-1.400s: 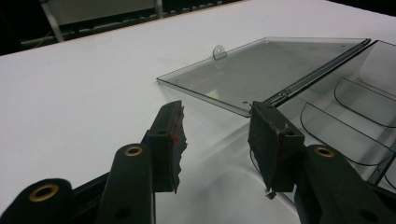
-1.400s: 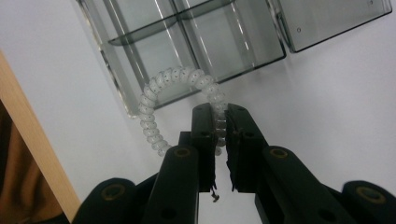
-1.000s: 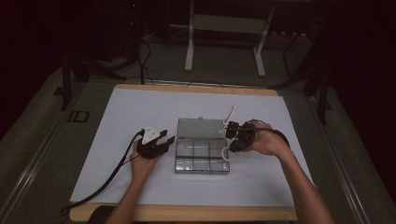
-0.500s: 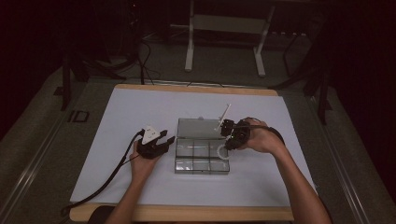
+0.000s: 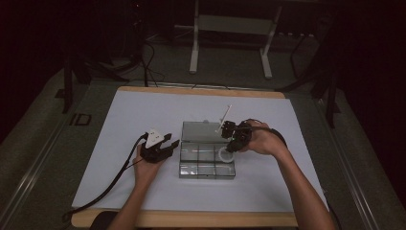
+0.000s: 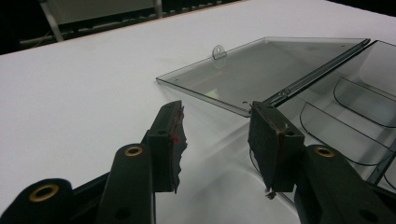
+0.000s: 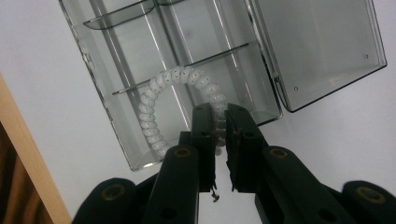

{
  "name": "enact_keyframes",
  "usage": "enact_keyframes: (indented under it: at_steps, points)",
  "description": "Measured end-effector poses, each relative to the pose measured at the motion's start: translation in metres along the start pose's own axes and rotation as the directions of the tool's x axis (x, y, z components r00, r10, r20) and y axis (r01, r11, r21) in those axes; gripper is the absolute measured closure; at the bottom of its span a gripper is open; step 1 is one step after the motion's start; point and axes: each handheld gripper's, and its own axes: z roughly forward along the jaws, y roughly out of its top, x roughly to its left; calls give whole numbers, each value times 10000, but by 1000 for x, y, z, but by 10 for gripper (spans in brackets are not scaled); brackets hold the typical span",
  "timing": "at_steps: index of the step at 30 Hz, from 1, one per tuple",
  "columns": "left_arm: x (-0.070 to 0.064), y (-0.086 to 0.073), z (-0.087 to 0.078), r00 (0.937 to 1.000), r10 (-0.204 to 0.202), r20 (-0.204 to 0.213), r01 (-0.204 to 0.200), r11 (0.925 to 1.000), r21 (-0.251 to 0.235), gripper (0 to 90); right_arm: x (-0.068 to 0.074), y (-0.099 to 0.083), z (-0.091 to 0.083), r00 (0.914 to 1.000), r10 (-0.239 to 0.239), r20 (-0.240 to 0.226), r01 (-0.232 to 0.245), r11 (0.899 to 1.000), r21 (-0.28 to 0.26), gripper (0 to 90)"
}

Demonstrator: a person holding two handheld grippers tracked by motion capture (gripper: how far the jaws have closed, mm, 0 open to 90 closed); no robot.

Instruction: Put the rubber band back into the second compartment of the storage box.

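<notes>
My right gripper [image 7: 220, 135] is clenched on a white coiled hair tie [image 7: 161, 95], jaws pinched to a narrow slit with one end of the coil caught between them. The rest of the coil arcs up and away from the jaws, over a divider and back down, inside the clear compartment box [image 5: 207, 165]. In the high view the hair tie [image 5: 224, 155] sits as a pale ring in the box's right-hand compartment, with the right gripper [image 5: 233, 141] just above it and my right hand [image 5: 261, 141] behind, off the box's right edge. The box's lid [image 6: 261, 70] lies open and flat on the white table [image 5: 143, 112], hinged along the far side of the box, a small round tab at its outer edge. My left gripper [image 6: 217, 140] is released, jaws well apart and holding nothing; they point at the corner where the lid hinge meets the box, one jaw close beside that corner, contact not certain. In the high view the left gripper [image 5: 160, 146] rests just left of the box, my left hand [image 5: 146, 165] under it, its cable trailing away from the box toward the table's near left corner.
</notes>
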Motion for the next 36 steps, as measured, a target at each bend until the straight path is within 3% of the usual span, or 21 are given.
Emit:
enact_keyframes:
  at_steps: [36]
  points:
    - [0,0,0,10000,15,9,-15,10000,28,556,4,27,14,9999,-97,112,97,10000,-11,824]
